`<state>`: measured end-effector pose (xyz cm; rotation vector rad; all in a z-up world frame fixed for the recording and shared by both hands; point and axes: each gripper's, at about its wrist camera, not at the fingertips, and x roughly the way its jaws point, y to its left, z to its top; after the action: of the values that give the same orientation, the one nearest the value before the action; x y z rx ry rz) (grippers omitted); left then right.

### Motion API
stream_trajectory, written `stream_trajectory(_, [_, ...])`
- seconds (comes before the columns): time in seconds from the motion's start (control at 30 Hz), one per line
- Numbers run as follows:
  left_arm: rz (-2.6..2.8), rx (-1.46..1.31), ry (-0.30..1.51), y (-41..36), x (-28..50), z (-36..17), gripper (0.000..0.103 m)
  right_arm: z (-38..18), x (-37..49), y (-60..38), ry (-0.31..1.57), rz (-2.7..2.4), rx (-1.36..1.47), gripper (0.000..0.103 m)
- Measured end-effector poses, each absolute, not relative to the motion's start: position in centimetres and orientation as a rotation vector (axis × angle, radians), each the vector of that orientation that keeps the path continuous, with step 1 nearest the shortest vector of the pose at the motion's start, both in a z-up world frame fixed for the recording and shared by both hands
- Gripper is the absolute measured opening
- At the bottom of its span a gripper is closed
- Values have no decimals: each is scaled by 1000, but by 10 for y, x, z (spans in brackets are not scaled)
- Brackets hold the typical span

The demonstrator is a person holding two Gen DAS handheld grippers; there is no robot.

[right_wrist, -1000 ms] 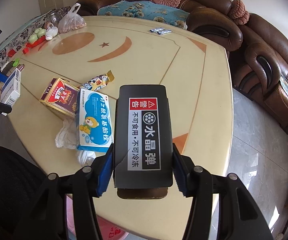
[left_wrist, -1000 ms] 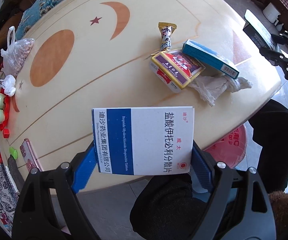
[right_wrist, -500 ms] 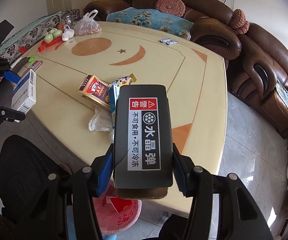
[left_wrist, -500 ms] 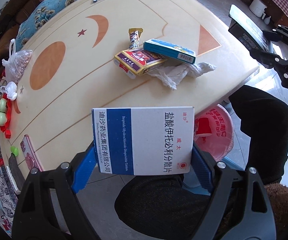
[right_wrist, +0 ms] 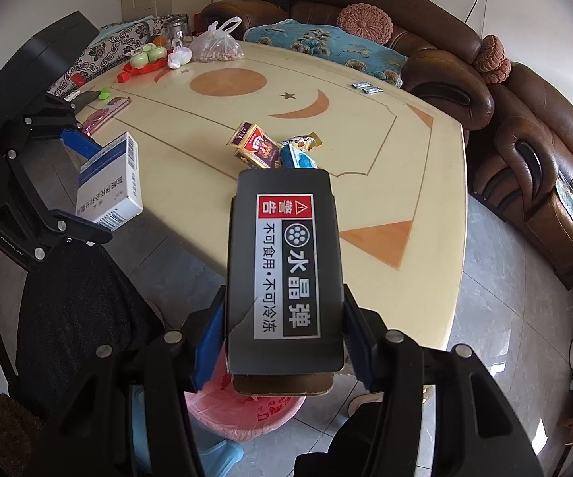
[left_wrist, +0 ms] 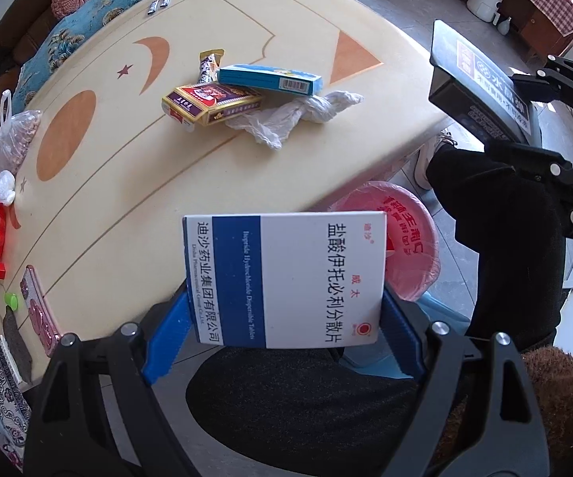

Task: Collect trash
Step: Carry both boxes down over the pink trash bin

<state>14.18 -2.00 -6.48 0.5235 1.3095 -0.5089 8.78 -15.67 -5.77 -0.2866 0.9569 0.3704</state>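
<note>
I have a piece of trash in each hand: the white-and-blue medicine box (left_wrist: 284,278) fills the lower middle of the left wrist view, pinched across its width by the left gripper (left_wrist: 284,318), whose blue fingers (left_wrist: 167,338) press on both side edges, and the black carton (right_wrist: 284,270) with the red warning label sits in the centre of the right wrist view, clamped the same way by the right gripper (right_wrist: 282,342). The relation my next move turns on, as I judge it, is each box to the pink-lined bin (left_wrist: 405,234). In the left view the bin's mouth lies just right of and partly behind the medicine box, below the edge of the surface (left_wrist: 127,183). In the right view the bin liner (right_wrist: 246,409) shows directly under the black carton's near end. The carton's long axis runs away from the fingers towards the top of the frame, while the medicine box lies broadside. The right hand looks the nearer to a clean drop. More trash waits on the surface: a red-and-gold box (left_wrist: 211,103), a blue box (left_wrist: 270,77), a snack wrapper (left_wrist: 209,63) and a crumpled tissue (left_wrist: 294,117), clustered at upper centre. Both boxes hide much of the bin, so I cannot tell how full it is, and a dark trouser leg (left_wrist: 497,246) crowds its right side.
</note>
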Motion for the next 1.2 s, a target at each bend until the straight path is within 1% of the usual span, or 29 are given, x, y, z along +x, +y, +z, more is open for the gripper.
stream_trajectory(0.27, [-529,545,1314,-29,119,-82,84,-74,66,-152,980,395,-275,52])
stream_trajectory(0.53, [-569,574,1313,-49,104,-109,84,-103,57,-155,1021,389,-260,52])
stream_trajectory(0.77, [-629,578,1322,-71,92,-144,84,-134,52,-160,1065,376,-253,52])
stream_trajectory(1.2, [-696,578,1420,-97,86,-223,84,-201,51,-170,1160,339,-210,52])
